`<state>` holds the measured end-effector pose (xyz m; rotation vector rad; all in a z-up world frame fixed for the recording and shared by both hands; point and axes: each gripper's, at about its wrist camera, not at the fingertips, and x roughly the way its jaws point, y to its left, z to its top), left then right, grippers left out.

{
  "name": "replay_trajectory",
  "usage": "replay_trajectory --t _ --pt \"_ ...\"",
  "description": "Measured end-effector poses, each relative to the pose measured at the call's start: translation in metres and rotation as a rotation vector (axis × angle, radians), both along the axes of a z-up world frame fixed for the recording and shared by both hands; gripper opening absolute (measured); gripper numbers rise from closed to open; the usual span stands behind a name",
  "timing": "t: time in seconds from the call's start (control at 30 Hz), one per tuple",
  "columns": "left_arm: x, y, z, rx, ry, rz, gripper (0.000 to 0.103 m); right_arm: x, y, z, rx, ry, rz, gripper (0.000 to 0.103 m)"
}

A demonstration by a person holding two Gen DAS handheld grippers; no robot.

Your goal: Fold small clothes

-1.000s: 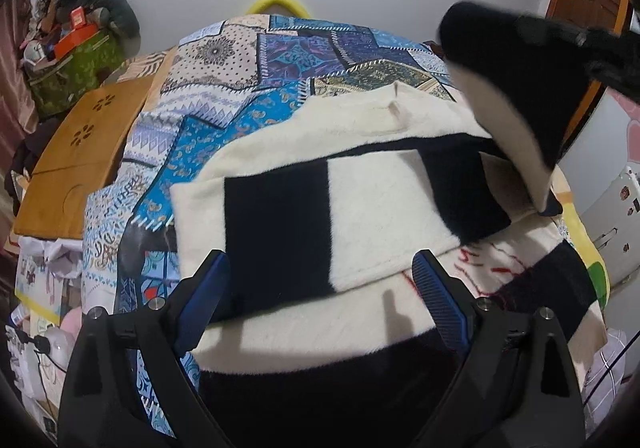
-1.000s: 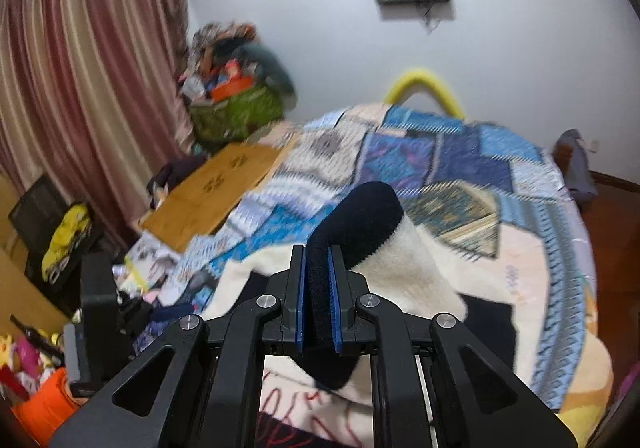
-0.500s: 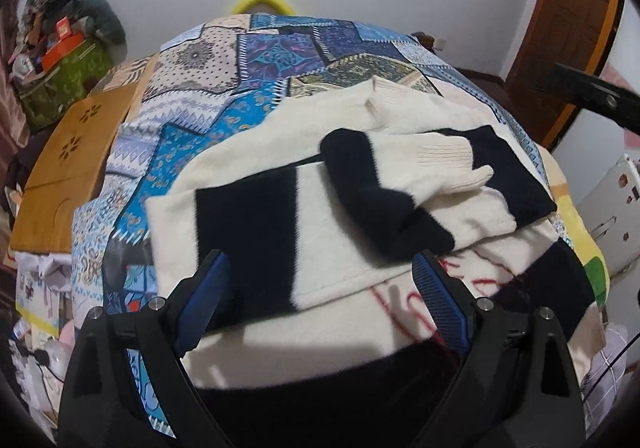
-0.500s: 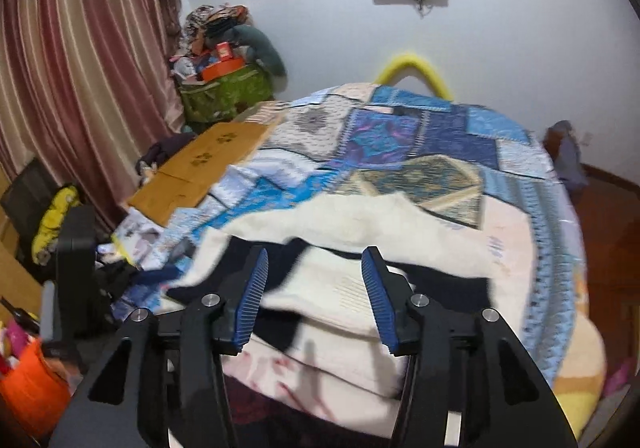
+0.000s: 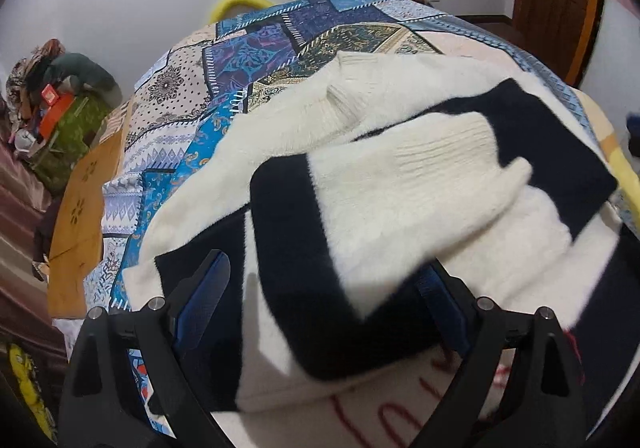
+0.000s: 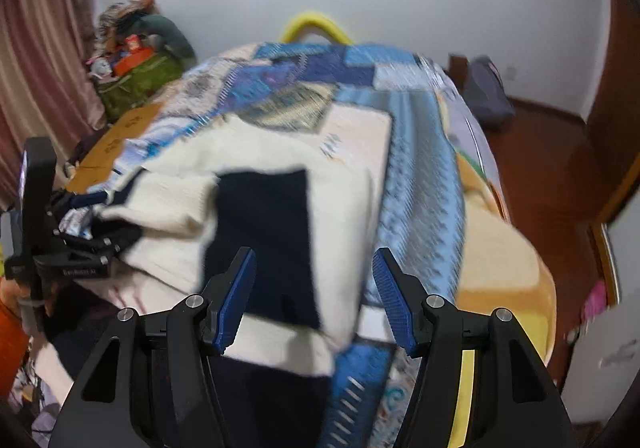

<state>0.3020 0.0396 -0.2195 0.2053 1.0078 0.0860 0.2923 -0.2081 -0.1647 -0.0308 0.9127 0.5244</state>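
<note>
Sleeve [image 5: 400,184] dropped onto sweater [image 6: 280,152], right gripper [image 6: 314,296] fingers just opened, left gripper [image 5: 324,300] fingers spread, red lettering unreadable.

Sweater [image 5: 400,184]: fluffy cream and black knit, ribbed at the cuff. Bedspread [image 5: 256,48]: smooth printed patchwork cloth. Blanket [image 6: 504,260]: soft matt fleece. Low table [image 5: 80,216]: matt tan wood with cut-outs. Left gripper [image 5: 324,300]: matt black plastic, ridged blue pads, shiny metal screws. Curtain [image 6: 36,48]: sheeny striped cloth.

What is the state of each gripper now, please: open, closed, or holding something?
Left gripper: open, holding nothing; its fingers straddle the folded sweater.
Right gripper: open, its fingers have just been opening; holds nothing, above the sweater.
</note>
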Motion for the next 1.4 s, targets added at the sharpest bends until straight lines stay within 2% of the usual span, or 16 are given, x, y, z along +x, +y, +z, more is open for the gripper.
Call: replay_trajectory --t 0.27,0.33,0.43,0.57,0.7,0.77,0.8,0.87,0.93,1.0,1.03,1.07,1.2,1.4 --pt "0.011 0.027 0.002 -0.033 -0.036 0.131 0.092 0.001 -0.004 -0.041 -0.019 0.092 0.000 0.057" --pt "0.006 0.045 0.005 -0.042 -0.054 0.189 0.090 0.001 -0.002 -0.047 -0.014 0.115 0.011 0.057" --pt "-0.005 0.079 0.003 -0.078 -0.045 0.285 0.082 -0.003 0.000 -0.055 -0.029 0.122 0.027 0.057" --pt "-0.023 0.116 -0.007 -0.136 -0.007 0.340 0.081 -0.003 -0.001 -0.058 -0.031 0.129 0.032 0.057" --pt "-0.043 0.135 -0.014 -0.089 0.002 0.386 0.077 -0.003 0.001 -0.056 -0.037 0.125 0.027 0.057" --pt "-0.050 0.145 -0.021 -0.127 0.026 0.391 0.067 -0.003 0.001 -0.055 -0.041 0.123 0.024 0.057" --pt "-0.052 0.149 -0.023 -0.162 0.034 0.387 0.064 -0.003 0.002 -0.054 -0.042 0.122 0.023 0.057" --pt "-0.058 0.157 -0.024 -0.244 0.036 0.375 0.052 -0.004 0.003 -0.052 -0.045 0.117 0.021 0.057" --pt "-0.061 0.160 -0.023 -0.262 0.030 0.372 0.045 -0.004 0.006 -0.049 -0.045 0.111 0.021 0.057" --pt "-0.062 0.161 -0.022 -0.287 0.031 0.357 0.030 -0.004 0.008 -0.045 -0.043 0.100 0.020 0.057" --pt "-0.063 0.161 -0.022 -0.298 0.036 0.351 0.015 -0.004 0.010 -0.043 -0.042 0.092 0.019 0.057" --pt "-0.063 0.162 -0.022 -0.306 0.038 0.345 0.005 -0.005 0.011 -0.041 -0.041 0.087 0.019 0.057" --pt "-0.067 0.163 -0.011 -0.330 0.005 0.315 0.005 -0.004 0.019 -0.034 -0.040 0.066 0.029 0.057" --pt "-0.076 0.183 0.027 -0.361 -0.075 0.295 0.004 -0.005 0.029 -0.025 -0.042 0.033 0.047 0.057"
